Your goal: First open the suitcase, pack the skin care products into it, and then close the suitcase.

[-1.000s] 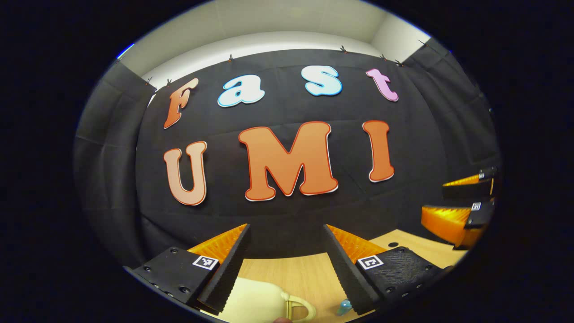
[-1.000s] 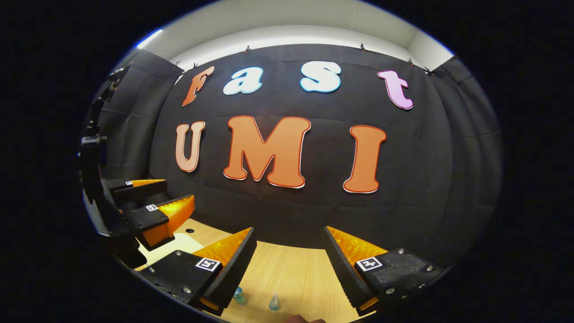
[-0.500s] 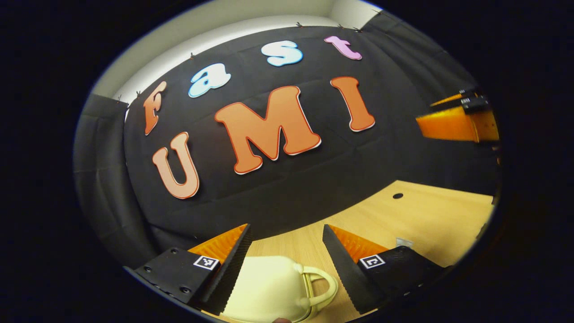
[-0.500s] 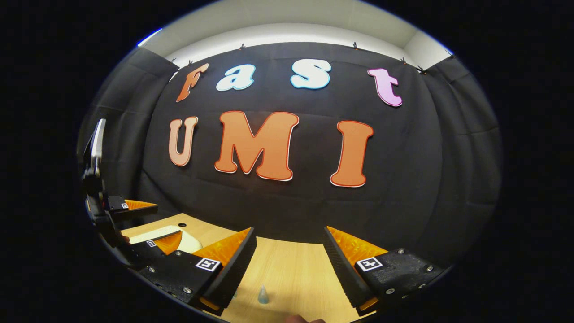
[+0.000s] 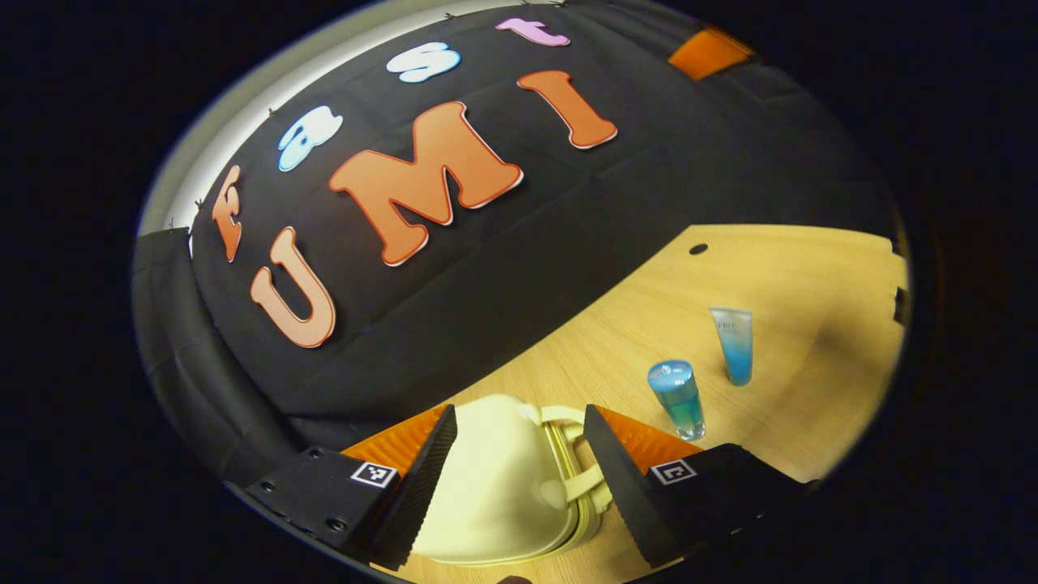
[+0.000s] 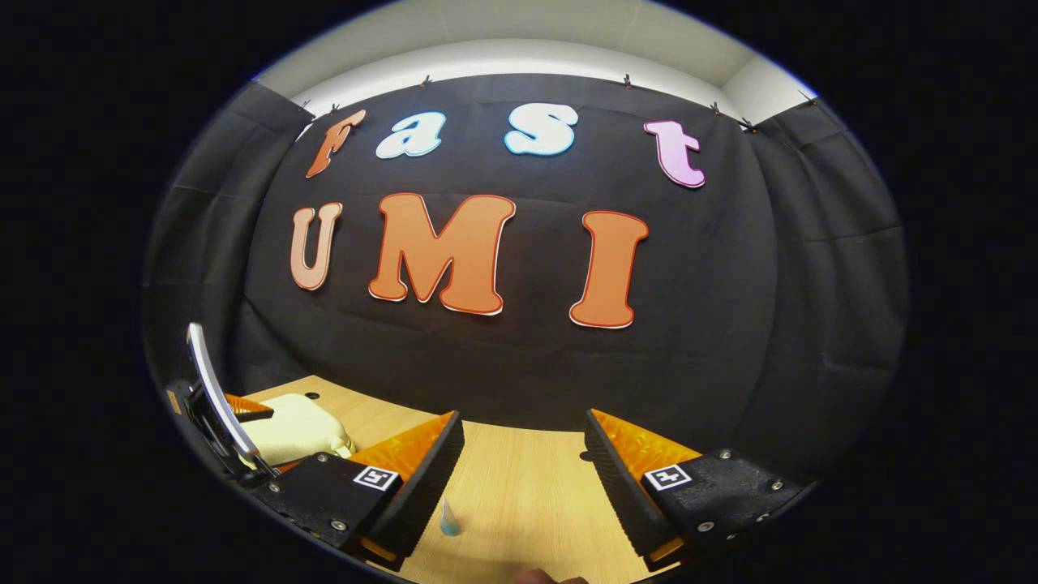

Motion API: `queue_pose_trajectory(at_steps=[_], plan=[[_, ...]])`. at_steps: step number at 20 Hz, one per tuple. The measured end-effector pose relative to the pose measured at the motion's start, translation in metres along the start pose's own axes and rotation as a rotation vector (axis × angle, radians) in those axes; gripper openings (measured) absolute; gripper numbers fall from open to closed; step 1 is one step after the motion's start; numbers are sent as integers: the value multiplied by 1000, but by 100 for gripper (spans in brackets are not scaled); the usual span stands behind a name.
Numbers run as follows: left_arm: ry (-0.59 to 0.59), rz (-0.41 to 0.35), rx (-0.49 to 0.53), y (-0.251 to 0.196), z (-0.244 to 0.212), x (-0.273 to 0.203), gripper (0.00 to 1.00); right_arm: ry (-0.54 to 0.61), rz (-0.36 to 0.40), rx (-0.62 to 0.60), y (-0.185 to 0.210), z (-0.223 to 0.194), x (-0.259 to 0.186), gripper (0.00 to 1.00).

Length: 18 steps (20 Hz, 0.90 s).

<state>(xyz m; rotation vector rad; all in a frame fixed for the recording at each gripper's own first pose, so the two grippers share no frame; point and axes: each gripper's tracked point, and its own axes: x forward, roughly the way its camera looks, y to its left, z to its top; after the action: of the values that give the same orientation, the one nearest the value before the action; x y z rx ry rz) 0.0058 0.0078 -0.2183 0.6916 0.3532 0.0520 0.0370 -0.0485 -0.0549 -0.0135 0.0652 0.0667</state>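
Observation:
A small cream suitcase (image 5: 495, 495) lies shut on the wooden table (image 5: 778, 268), its handle (image 5: 577, 480) pointing right. My left gripper (image 5: 519, 454) is open and hovers above it, with the case showing between the fingers. To the right of the case a blue bottle (image 5: 677, 397) stands upright, and a blue-and-clear tube (image 5: 733, 344) stands behind it. My right gripper (image 6: 523, 454) is open over bare table (image 6: 519, 478) with nothing between its fingers. In the right gripper view the suitcase (image 6: 296, 426) sits at the far left beside the left gripper (image 6: 231, 414), and the tube (image 6: 448, 519) stands by my left finger.
The black cloth wall closes the table's far side. A small dark hole (image 5: 697, 248) marks the tabletop near the wall. An orange piece of the other gripper (image 5: 709, 50) shows at the top of the left gripper view.
My left gripper has tipped down and rolled toward the suitcase, so more of the case, the bottle and the tube came into view. The right gripper has shifted only slightly.

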Motion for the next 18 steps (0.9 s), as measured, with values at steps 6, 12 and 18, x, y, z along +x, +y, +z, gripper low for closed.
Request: queue_pose_trajectory(at_steps=[6, 12, 18], plan=[[65, -34, 174, -29, -43, 9, 97, 17, -12, -5, -15, -10, -8, 94], [116, -61, 352, -47, -70, 20, 95, 30, -5, 10, -22, -18, -9, 94], [103, -56, 657, -68, -76, 39, 71, 31, 4, 20, -31, -24, -6, 94]])
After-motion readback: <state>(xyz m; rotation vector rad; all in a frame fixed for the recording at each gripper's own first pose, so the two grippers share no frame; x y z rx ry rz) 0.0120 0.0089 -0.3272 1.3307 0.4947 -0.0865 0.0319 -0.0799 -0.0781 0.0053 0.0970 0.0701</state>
